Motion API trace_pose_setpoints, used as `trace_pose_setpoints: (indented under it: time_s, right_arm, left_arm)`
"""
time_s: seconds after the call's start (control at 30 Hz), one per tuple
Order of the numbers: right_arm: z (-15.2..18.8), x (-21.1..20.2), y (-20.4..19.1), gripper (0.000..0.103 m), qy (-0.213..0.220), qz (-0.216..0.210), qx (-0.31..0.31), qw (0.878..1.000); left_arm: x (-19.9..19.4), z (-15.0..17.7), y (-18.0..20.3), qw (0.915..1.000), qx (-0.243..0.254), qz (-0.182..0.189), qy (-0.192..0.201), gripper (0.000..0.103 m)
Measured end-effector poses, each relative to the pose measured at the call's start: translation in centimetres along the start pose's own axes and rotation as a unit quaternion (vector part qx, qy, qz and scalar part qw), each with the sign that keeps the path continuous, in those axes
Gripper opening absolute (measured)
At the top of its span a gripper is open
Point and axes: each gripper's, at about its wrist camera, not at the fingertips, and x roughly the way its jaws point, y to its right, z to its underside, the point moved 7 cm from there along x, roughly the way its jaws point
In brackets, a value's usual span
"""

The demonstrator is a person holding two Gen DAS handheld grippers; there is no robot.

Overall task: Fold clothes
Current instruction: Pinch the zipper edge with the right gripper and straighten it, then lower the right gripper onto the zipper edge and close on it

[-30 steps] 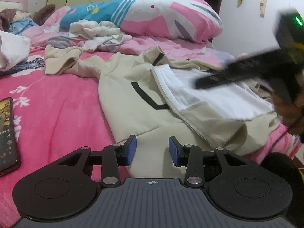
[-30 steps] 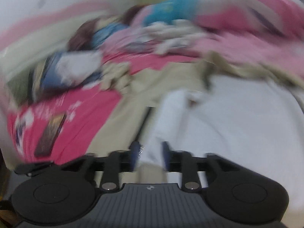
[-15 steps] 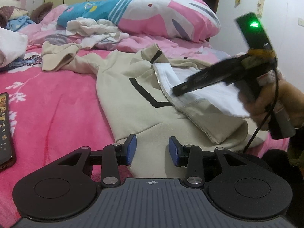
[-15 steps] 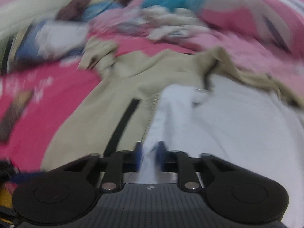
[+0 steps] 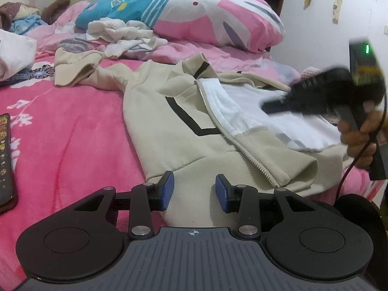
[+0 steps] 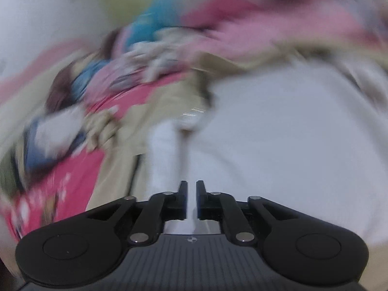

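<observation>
Here, in the left wrist view, one beige zip-up jacket (image 5: 169, 121) lies open on the pink bedspread (image 5: 72, 133), white lining up. Its long axis runs from the hem at six o'clock toward the collar at twelve, and one sleeve trails off to ten o'clock. One big pillow (image 5: 206, 17) sits at twelve, one phone (image 5: 4, 160) at nine. The left gripper (image 5: 194, 189) hangs unclenched over the hem, nothing between its pads. At three o'clock a hand (image 5: 356, 140) carries the blurred right gripper (image 5: 274, 104) above the lining.

The right wrist view is smeared. The right gripper (image 6: 191, 200) is opening, only a narrow gap, white lining (image 6: 278, 133) beneath; whether cloth is pinched I cannot tell.
</observation>
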Motion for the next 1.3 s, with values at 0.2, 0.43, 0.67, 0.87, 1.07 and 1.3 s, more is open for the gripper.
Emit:
trace_pose_setpoints:
  time_s: [0.2, 0.43, 0.67, 0.87, 1.07, 1.3]
  right_arm:
    - [-0.6, 4.5, -8.0, 0.063, -0.003, 0.030, -0.168, 0.985]
    - [0.9, 8.9, -6.0, 0.048, -0.061, 0.033, -0.135, 0.988]
    - [0.7, 8.5, -4.3, 0.032, -0.059, 0.016, -0.097, 0.993]
    - [0.1, 8.1, -2.1, 0.004, -0.051, 0.007, -0.015, 0.999]
    - [-0.6, 6.2, 2.2, 0.003, -0.035, 0.009, 0.070, 0.997]
    - [-0.8, 3.1, 7.7, 0.002, -0.007, 0.066, 0.136, 0.988]
  left_arm:
    - [0.0, 0.1, 0.2, 1.0000, -0.001, -0.007, -0.001, 0.039]
    - [0.0, 0.2, 0.1, 1.0000, 0.001, 0.000, 0.003, 0.039]
    - [0.1, 0.1, -0.1, 0.9999, -0.006, 0.010, 0.003, 0.039]
    - [0.1, 0.1, -0.2, 0.9999, -0.012, 0.009, 0.005, 0.039]
    - [0.2, 0.1, -0.3, 0.9999, -0.012, 0.011, 0.004, 0.039]
    - [0.3, 0.1, -0.3, 0.9999, -0.010, 0.011, 0.006, 0.039]
